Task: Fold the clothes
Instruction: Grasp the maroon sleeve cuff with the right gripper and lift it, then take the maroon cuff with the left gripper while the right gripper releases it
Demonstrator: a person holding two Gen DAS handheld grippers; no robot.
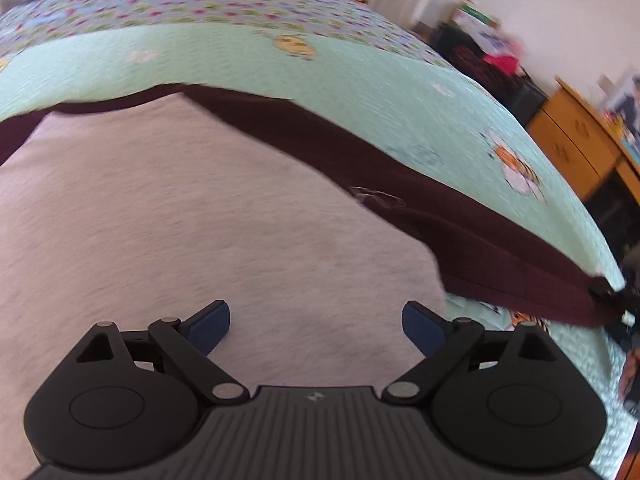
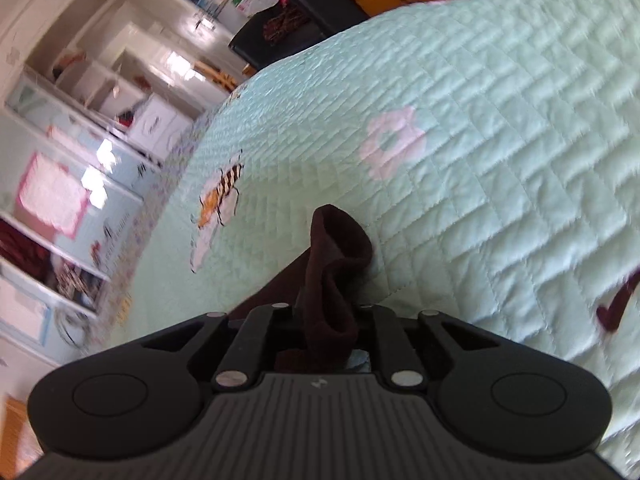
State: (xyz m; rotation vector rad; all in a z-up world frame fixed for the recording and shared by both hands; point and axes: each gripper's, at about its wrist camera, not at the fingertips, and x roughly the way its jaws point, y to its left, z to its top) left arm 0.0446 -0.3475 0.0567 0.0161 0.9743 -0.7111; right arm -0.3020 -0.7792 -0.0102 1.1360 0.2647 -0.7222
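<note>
No legible text, no., or brand name can be made out in either view. A small pale emblem is stamped on the ribbed black plastic gripper body in the left wrist view, w/ the same mark seen in the right wrist view; no letters can be read in it. A faint pale outline print is seen on the dark maroon fabric sleeve, too blurred to read. Colourful boxes and papers in the background are too blurred as well.

Mint quilted bedspread; white shelving beyond, wooden dresser, pale wall, blurred, possibly daylit.
</note>
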